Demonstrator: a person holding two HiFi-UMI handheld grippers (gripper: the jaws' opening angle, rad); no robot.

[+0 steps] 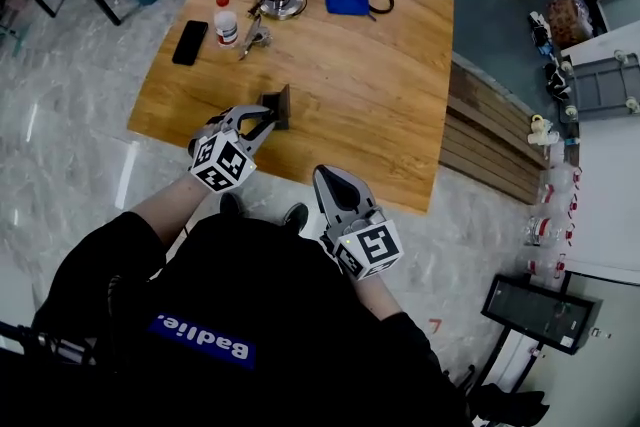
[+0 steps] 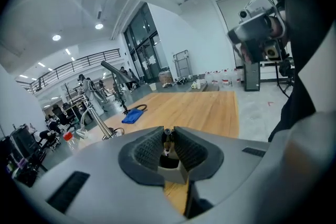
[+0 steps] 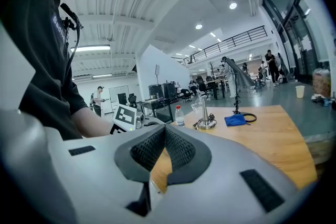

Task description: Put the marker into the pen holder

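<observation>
1. Left gripper (image 2: pixel 168 130) pinches the marker (image 2: pixel 167 144) upright, right above the holder (image 2: pixel 173 173).
2. Right gripper (image 3: pixel 165 131): jaws pressed together, empty, well apart from the holder.
3. Marker looks light, stiff and slick. A firm mid-barrel pinch is probably best.

The person wears a black short-sleeved shirt (image 1: pixel 270 315) with a blue label (image 1: pixel 205 338). The left gripper (image 1: pixel 266 121) and right gripper (image 1: pixel 325 175) are grey with black-and-white marker cubes (image 1: pixel 220 162).
</observation>
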